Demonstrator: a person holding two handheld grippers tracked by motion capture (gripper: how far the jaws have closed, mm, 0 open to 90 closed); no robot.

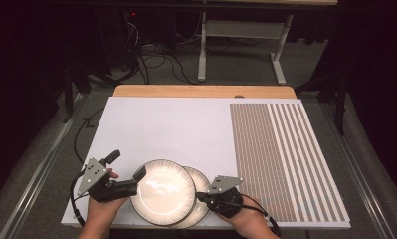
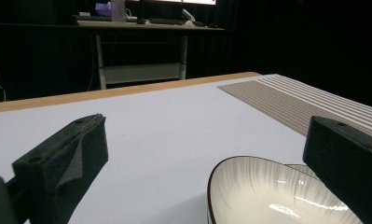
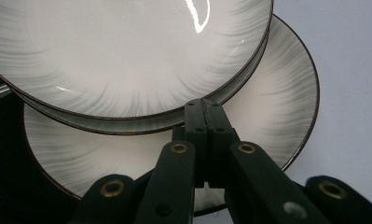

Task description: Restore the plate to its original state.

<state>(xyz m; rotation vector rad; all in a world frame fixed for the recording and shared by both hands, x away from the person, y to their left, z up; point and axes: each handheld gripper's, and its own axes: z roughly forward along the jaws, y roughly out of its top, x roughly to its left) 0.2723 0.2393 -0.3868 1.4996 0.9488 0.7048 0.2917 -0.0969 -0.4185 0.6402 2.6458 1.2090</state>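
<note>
High view: we see two round plates near the table's front edge, between the hands. The upper plate (image 1: pixel 162 191) lies face up over the left part of the lower plate (image 1: pixel 202 196), which sticks out to the right. Round, so no long axis; nothing in either. The left gripper (image 1: pixel 126 172) has jaws spread wide, one tip at the upper plate's left rim, the other out over bare white board (image 1: pixel 176 129). The right gripper (image 1: pixel 202 196) sits at the lower plate's right rim, jaws pressed together.

Left gripper view: jaws stand far apart w/ nothing between the pads; the upper plate (image 2: pixel 267 196) shows bottom right, hollow up, empty, by the right jaw. Striped mat (image 2: pixel 305 100) beyond.

Right gripper view: jaws closed tight over the lower plate (image 3: pixel 267 121); can't tell if they pinch its rim. Upper plate (image 3: pixel 127 51) overlaps it, dark rims on both.
</note>
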